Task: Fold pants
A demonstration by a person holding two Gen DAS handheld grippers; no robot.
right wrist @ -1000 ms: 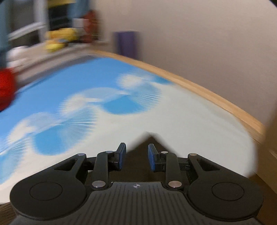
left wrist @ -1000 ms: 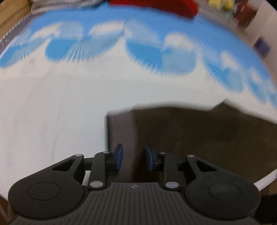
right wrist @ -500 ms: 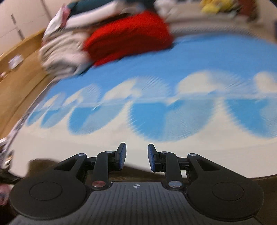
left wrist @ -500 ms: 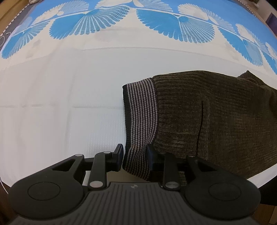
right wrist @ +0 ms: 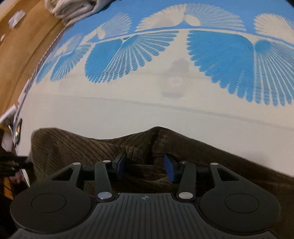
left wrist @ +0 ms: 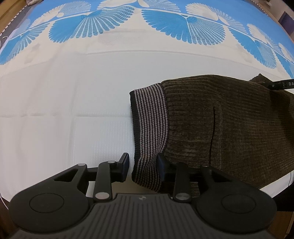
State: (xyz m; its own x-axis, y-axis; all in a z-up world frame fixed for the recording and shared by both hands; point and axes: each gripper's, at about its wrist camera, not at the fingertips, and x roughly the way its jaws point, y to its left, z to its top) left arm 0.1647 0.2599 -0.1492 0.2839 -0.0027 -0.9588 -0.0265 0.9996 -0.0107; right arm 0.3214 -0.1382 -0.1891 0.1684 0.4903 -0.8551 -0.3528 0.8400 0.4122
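Note:
Brown corduroy pants (left wrist: 229, 128) lie flat on the white and blue sheet (left wrist: 73, 92), their striped knit band (left wrist: 149, 125) at the left end. My left gripper (left wrist: 143, 164) straddles the band's near corner. Its jaws are opening, and a gap shows between the left pad (left wrist: 125, 163) and the band. In the right wrist view, the pants (right wrist: 73, 147) show a raised fold at the far edge. My right gripper (right wrist: 145, 167) hovers over that rumpled cloth. Its jaws are opening too, with cloth between the pads but not pinched.
The sheet with blue fan shapes (right wrist: 220, 51) stretches away beyond the pants. A heap of pale clothes (right wrist: 77, 9) sits at the far left corner, beside a wooden floor (right wrist: 22, 46). A black strap (left wrist: 281, 85) crosses the pants' right end.
The left jaws have widened off the striped band. The right gripper swung across the bed, came down over the pants, and its jaws spread apart.

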